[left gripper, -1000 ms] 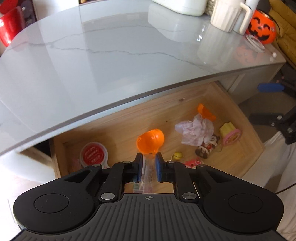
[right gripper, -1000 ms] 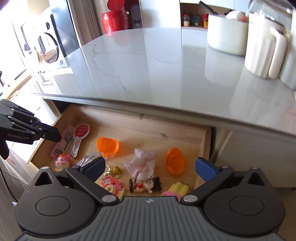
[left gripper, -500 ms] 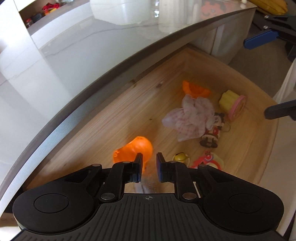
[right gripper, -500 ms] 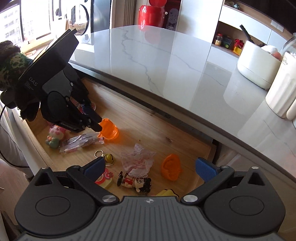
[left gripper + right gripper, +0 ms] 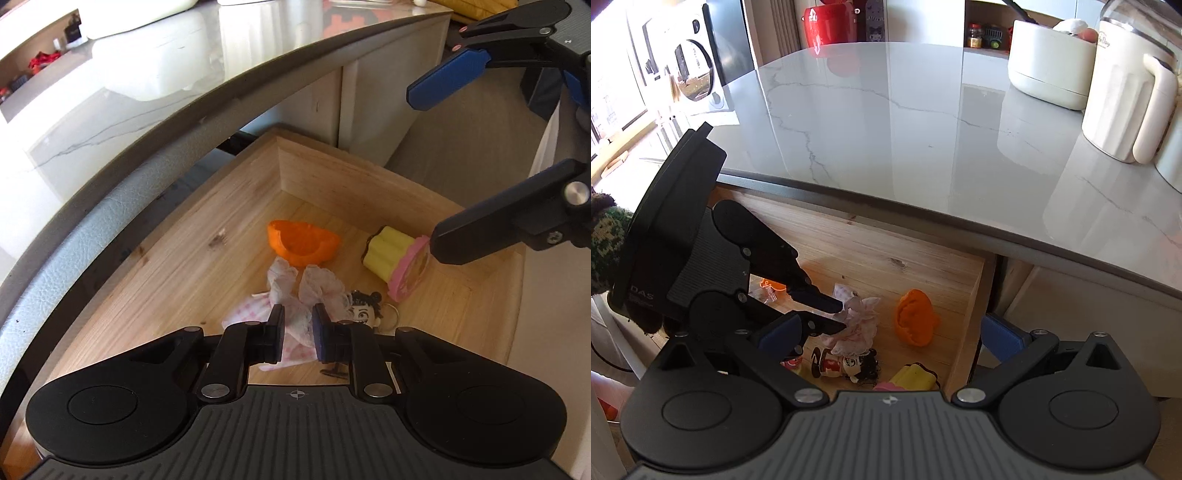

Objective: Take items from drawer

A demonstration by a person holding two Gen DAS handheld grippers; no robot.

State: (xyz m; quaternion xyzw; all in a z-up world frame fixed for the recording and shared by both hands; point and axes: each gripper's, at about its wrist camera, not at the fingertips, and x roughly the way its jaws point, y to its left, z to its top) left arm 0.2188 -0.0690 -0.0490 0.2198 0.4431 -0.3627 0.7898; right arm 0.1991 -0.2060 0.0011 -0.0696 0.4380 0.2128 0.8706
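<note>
The wooden drawer (image 5: 177,269) stands pulled out under the marble counter. My left gripper (image 5: 298,321) points down into it, its fingers a narrow gap apart around a frilly pink-and-white cloth (image 5: 288,291), and I see no pad pressing on it. In the right wrist view the left gripper (image 5: 841,315) has its tips at the cloth (image 5: 858,326). My right gripper (image 5: 886,334) hovers wide open and holds nothing above the drawer's front right corner. An orange mould (image 5: 303,243), a yellow-and-pink cupcake toy (image 5: 393,262) and a doll keychain (image 5: 364,314) lie around the cloth.
The grey marble counter (image 5: 886,129) overhangs the drawer's back. On it stand a white jug (image 5: 1126,92) and a white pot (image 5: 1049,66). A second orange piece (image 5: 772,286) shows behind the left gripper. A knitted green sleeve (image 5: 605,236) is at the left edge.
My left gripper has swung from the orange piece at the drawer's left across to the cloth and dropped lower, rolling as it went. The right gripper has barely moved.
</note>
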